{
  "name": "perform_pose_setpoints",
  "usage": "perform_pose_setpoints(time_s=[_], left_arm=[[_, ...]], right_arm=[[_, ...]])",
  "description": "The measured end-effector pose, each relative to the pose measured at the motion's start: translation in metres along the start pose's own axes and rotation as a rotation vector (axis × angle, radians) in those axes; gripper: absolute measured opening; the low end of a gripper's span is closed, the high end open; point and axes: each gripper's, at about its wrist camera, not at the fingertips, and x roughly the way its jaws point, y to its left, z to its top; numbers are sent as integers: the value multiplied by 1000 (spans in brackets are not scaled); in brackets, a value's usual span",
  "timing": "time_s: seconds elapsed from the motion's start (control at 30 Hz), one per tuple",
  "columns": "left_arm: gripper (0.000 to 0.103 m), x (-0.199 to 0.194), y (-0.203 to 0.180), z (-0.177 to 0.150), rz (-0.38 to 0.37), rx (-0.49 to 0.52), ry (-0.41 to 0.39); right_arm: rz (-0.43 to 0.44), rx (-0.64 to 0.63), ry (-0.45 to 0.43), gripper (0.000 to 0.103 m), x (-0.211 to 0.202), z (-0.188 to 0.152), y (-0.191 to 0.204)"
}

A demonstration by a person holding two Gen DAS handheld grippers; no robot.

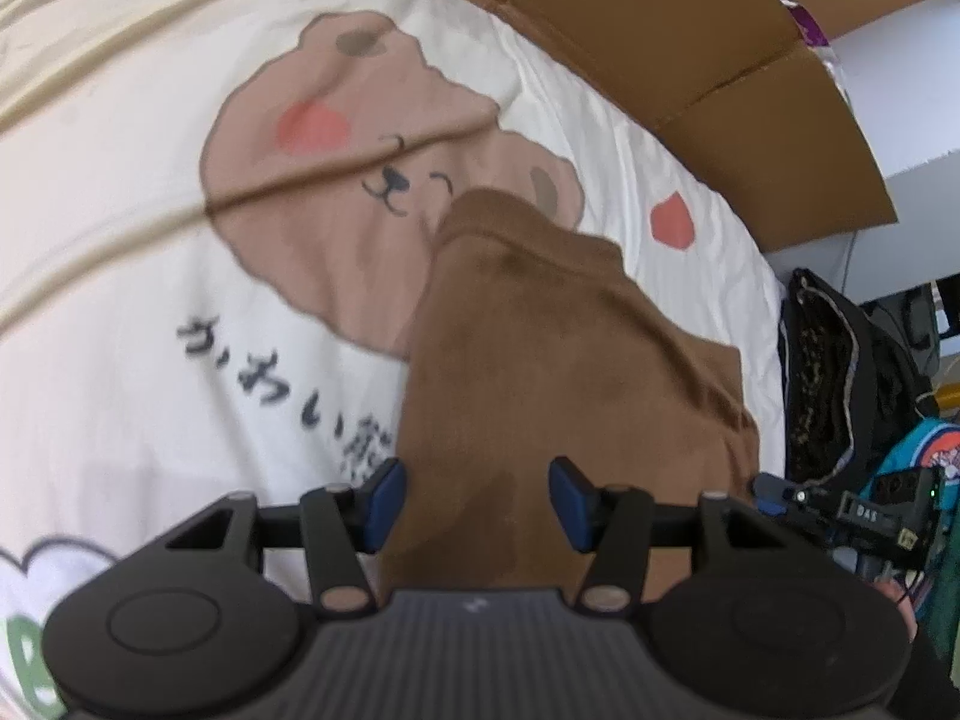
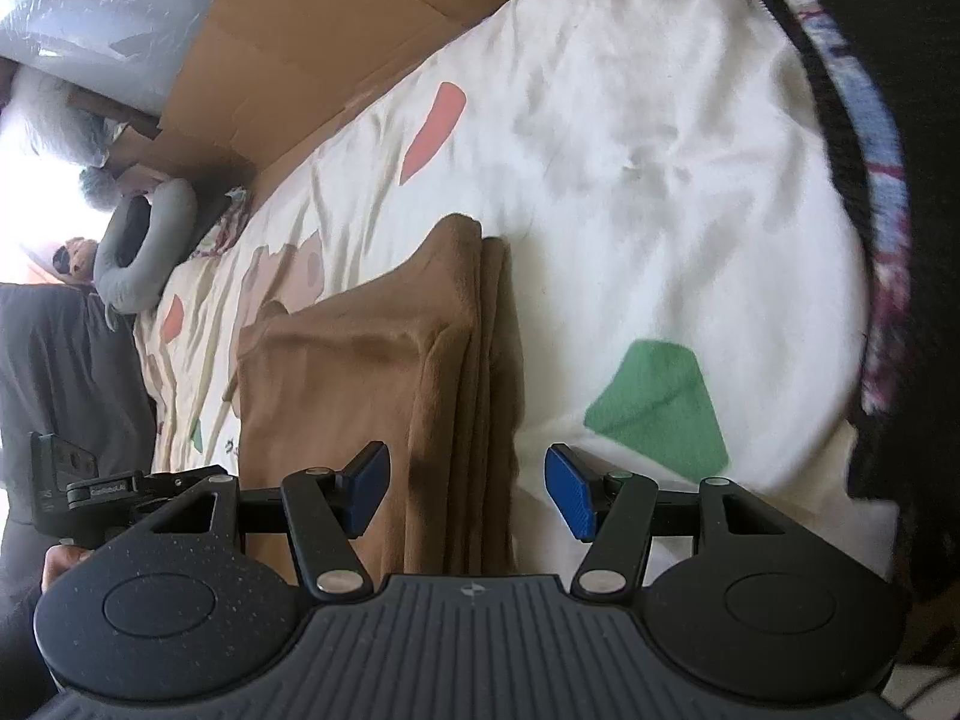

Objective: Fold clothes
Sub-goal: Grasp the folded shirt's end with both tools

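Right wrist view, brown garment (image 2: 372, 396) folded flat, seemingly several layers, both grippers' jaws spread apart, empty.

Near end of the brown cloth (image 1: 558, 360) hidden under the left gripper (image 1: 477, 504). Same in the right wrist view, under the right gripper (image 2: 467, 492). Dark writing on the sheet (image 1: 120, 180) blurry, partly covered. Green shape at the left wrist view's bottom-left corner cut off.
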Motion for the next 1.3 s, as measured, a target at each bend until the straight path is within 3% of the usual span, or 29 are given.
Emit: perform_pose_setpoints(time_s=[0.27, 0.43, 0.57, 0.7, 0.8, 0.93, 1.0, 1.07, 1.17, 1.3], left_arm=[[54, 11, 6, 25, -12, -2, -64], [49, 26, 7, 35, -24, 0, -63], [37, 36, 4, 39, -16, -3, -87], [15, 39, 3, 42, -17, -8, -95], [10, 36, 3, 40, -34, -17, -102], [11, 30, 5, 40, -56, -34, -105], [22, 30, 6, 42, -33, -28, -97], [23, 31, 9, 42, -39, -37, -89], [31, 36, 14, 39, -70, -44, -58], [34, 42, 20, 39, -114, -58, -51]], right_arm=[[36, 2, -6, 63, 19, 10, -4], [82, 38, -7, 59, 28, 17, -8], [68, 41, -3, 38, 32, 20, -9], [73, 39, 4, 28, 32, 23, -11], [69, 6, 4, 24, 29, 24, -5], [67, -9, -1, 26, 26, 24, -3], [62, -5, 5, 28, 27, 24, -4], [63, -8, 17, 32, 28, 25, -5], [64, -24, 35, 40, 31, 26, -4], [94, -2, 40, 40, 37, 28, -9]])
